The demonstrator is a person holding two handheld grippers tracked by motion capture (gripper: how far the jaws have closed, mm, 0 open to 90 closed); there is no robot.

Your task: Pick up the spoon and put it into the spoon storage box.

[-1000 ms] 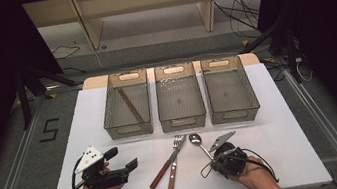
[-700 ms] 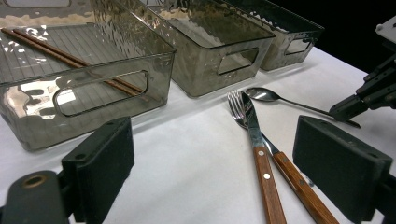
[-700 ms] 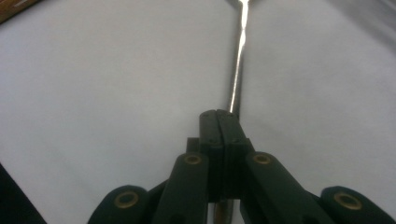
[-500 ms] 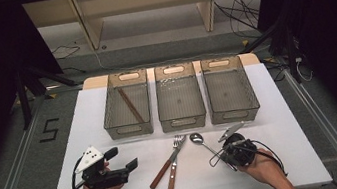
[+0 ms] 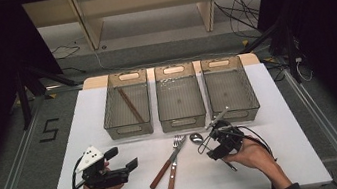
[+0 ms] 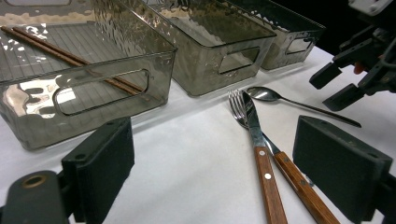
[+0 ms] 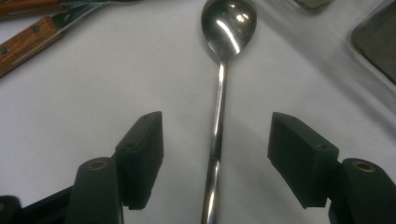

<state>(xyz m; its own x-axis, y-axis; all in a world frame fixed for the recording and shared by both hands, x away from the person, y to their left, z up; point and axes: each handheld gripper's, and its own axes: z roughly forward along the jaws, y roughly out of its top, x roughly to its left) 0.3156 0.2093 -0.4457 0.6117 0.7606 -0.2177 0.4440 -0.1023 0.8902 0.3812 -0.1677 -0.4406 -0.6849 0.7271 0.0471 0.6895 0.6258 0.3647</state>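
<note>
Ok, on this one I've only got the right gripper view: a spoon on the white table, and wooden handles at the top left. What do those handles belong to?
Observer: A fork and a knife; the knife's blade lies across the fork's tines.
Operator: Anything sorted yet?
Observer: A pair of chopsticks lies in the left bin.
Operator: And the other bins?
Observer: The middle bin and right bin look empty.
Operator: The other hand?
Observer: The left hand-held gripper sits open at the table's near left, holding nothing.
</note>
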